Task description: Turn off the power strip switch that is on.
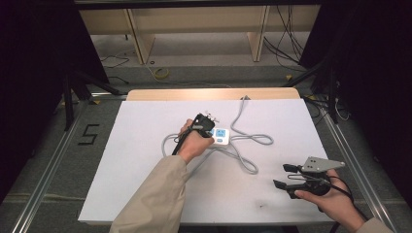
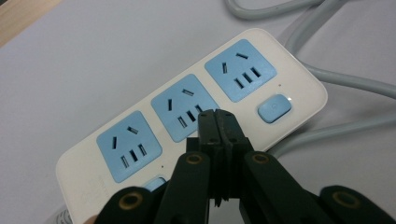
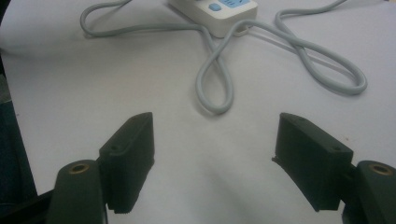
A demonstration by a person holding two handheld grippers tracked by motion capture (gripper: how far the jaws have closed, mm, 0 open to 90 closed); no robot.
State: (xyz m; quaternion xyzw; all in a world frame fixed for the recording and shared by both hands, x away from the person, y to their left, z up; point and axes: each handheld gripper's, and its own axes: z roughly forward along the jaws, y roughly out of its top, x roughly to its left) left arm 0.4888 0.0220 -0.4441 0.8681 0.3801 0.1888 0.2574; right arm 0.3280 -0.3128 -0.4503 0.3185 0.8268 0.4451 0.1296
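**Power strip right under my left claw**

Power strip lies near the middle of the white counter, with its grey cord looping away toward my right side. My left claw hangs just over it, jaws pressed together with nothing between them, the tip above the middle socket and close to the edge nearest me. In the left gripper view the strip's long axis runs on a slant, from lower left up to upper right. One blue switch button sits up and to the right of the tip; a second blue button peeks out down and to the left. I'd judge the next move to be a press with the closed tip on one of those buttons, so a short slide along the strip matters most.

My right claw rests well apart near the counter's right front corner, jaws spread and empty. The left hand is plainly the nearer one.
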